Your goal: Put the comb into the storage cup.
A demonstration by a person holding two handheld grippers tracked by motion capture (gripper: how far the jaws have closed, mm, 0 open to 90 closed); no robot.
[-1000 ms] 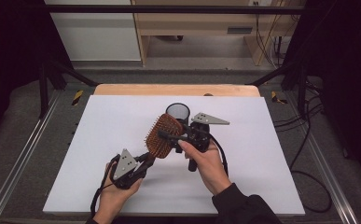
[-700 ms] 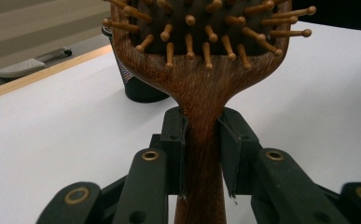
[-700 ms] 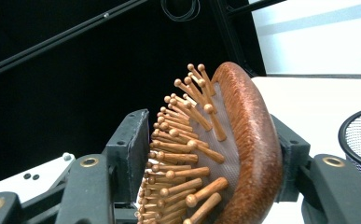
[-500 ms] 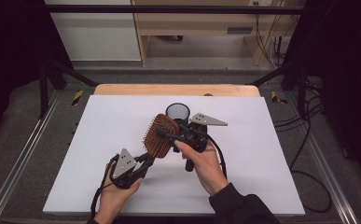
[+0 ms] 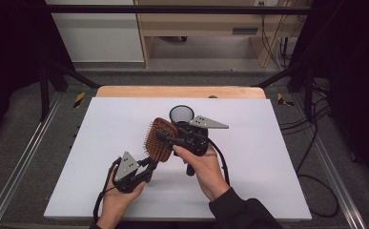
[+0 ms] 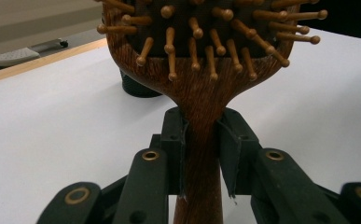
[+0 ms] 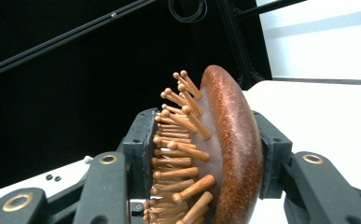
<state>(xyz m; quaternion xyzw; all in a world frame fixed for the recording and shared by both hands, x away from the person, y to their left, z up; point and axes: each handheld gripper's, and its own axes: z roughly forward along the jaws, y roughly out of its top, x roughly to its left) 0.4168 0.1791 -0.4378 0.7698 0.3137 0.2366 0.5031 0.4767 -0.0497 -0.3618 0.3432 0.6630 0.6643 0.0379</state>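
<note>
From above the near edge we look forward and down over the whole worktop (image 5: 101, 124). Riding the left tool (image 6: 201, 154), we sit very close, looking along its jaws at the hairbrush (image 6: 201, 84). From the right tool (image 7: 206, 154) we see that same brush edge-on, equally near; all three views share it.

Even overhead light, dark surroundings, soft shadows, slightly blurred close-ups.

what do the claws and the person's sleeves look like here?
Both claws, left claw and right claw, are matte black linkage jaws with brass-coloured pivot bushings and flat black pads. Each carries a grey three-cornered plate on top and trails a black cable. The right forearm wears a dark sleeve.
</note>
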